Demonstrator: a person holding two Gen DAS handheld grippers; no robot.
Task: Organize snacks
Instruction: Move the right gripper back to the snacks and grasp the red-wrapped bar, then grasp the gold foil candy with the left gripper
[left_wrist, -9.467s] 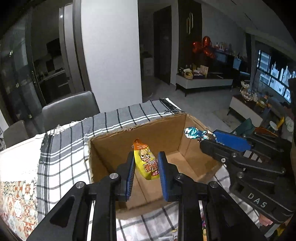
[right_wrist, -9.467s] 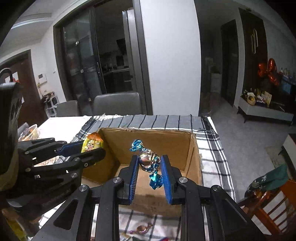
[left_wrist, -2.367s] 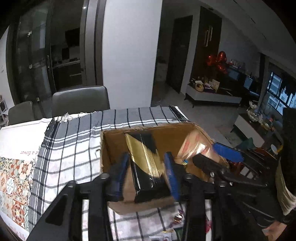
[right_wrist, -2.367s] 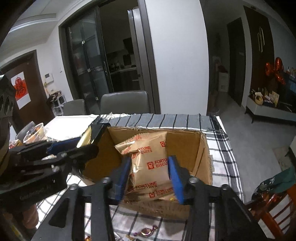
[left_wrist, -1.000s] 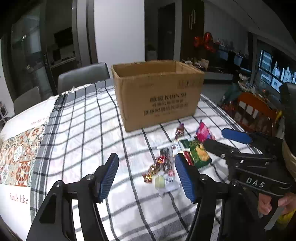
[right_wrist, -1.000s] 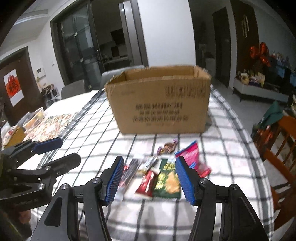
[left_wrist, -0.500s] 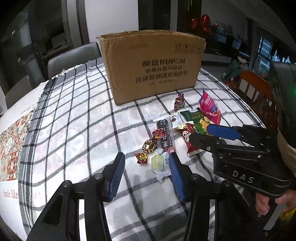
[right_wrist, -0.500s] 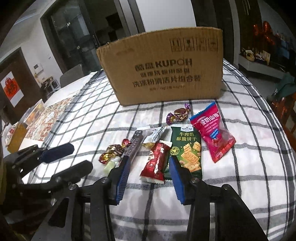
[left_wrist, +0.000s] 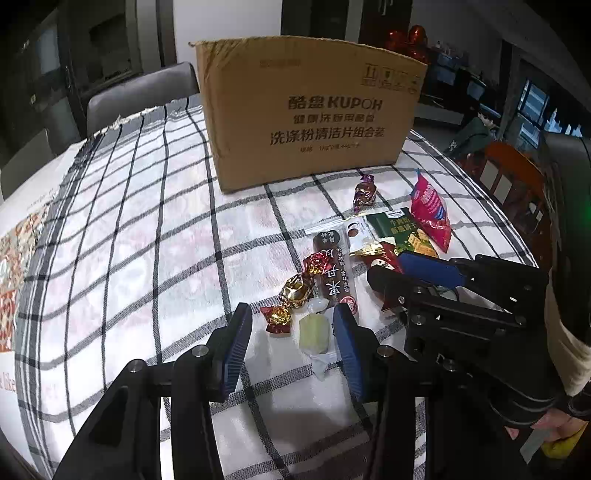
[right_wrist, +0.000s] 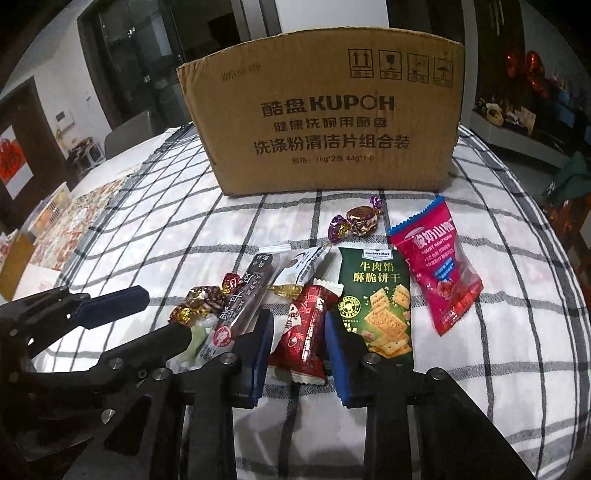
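Observation:
A cardboard box (left_wrist: 306, 107) (right_wrist: 325, 122) stands on the checked tablecloth (left_wrist: 140, 236). Loose snacks lie in front of it. My left gripper (left_wrist: 293, 332) is open and low over the table, its jaws around a pale green candy (left_wrist: 314, 330), with a red-gold candy (left_wrist: 277, 317) just left of it. My right gripper (right_wrist: 298, 332) is open, its jaws either side of a red packet (right_wrist: 308, 328). Beside it lie a green cracker pack (right_wrist: 375, 295), a pink hawthorn pack (right_wrist: 437, 262), a dark bar (right_wrist: 245, 295) and a purple candy (right_wrist: 356, 221).
A grey chair (left_wrist: 140, 96) stands behind the table at the left. A patterned mat (left_wrist: 14, 258) lies at the table's left edge. An orange chair (left_wrist: 513, 173) stands off the right side. A gold candy (left_wrist: 297, 290) and white packet (left_wrist: 360, 232) lie among the snacks.
Both grippers carried snacks over the box, then came away open. In the last second both have dropped lower and closer to the snack pile, and their jaws have narrowed around the candy and the red packet.

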